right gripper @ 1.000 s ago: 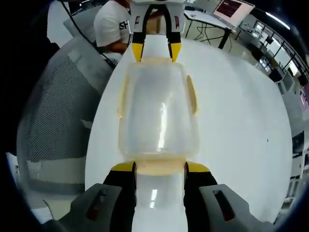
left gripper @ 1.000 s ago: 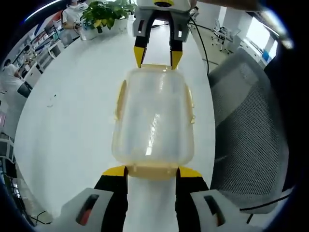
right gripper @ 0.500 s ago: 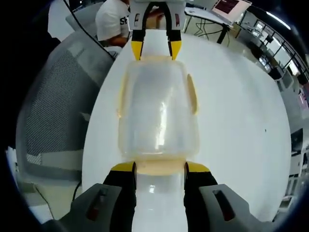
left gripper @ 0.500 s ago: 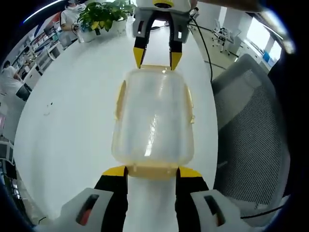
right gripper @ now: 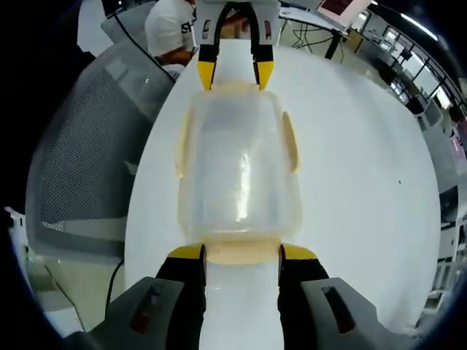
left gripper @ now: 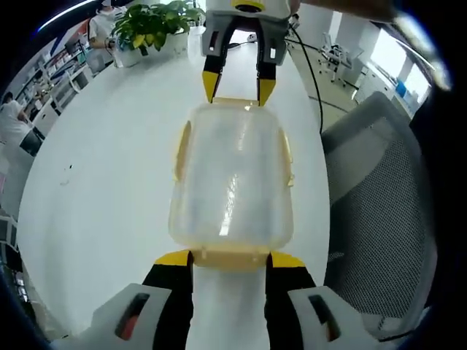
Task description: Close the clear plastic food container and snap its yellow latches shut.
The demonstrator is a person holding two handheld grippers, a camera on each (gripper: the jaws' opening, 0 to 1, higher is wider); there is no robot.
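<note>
the clear rectangular plastic food container with pale yellow latches [left gripper: 232,179] sits with its lid on, on the round white table [left gripper: 102,182], close to the table edge that borders a grey mesh office chair [left gripper: 379,197]. in the left gripper view the left hand-held gripper [left gripper: 230,259] rises from the bottom, its two yellow-tipped black jaws set narrowly apart, one at each end of the near short-end yellow latch [left gripper: 230,255] and touching it. at the far short end of the container the right hand-held gripper [left gripper: 238,86] points back toward the camera, its yellow tips spread about the width of the far latch and resting at the container's rim.

the right gripper view gives the same arrangement from the opposite end: the right hand-held gripper [right gripper: 241,252] brackets the near yellow latch [right gripper: 241,251] of the food container [right gripper: 239,164], jaws narrowly spread and in contact with the latch, while the left hand-held gripper [right gripper: 235,73] meets the far end. the long-side yellow latches [right gripper: 290,142] lie flat against the container walls. the white table [right gripper: 365,168] spreads beyond it, and the mesh chair [right gripper: 84,153] stands just past the table edge.

green potted plants [left gripper: 157,22] stand near the table's far edge in the left gripper view. a person in a white shirt [right gripper: 169,29] sits beyond the table's far edge in the right gripper view.
</note>
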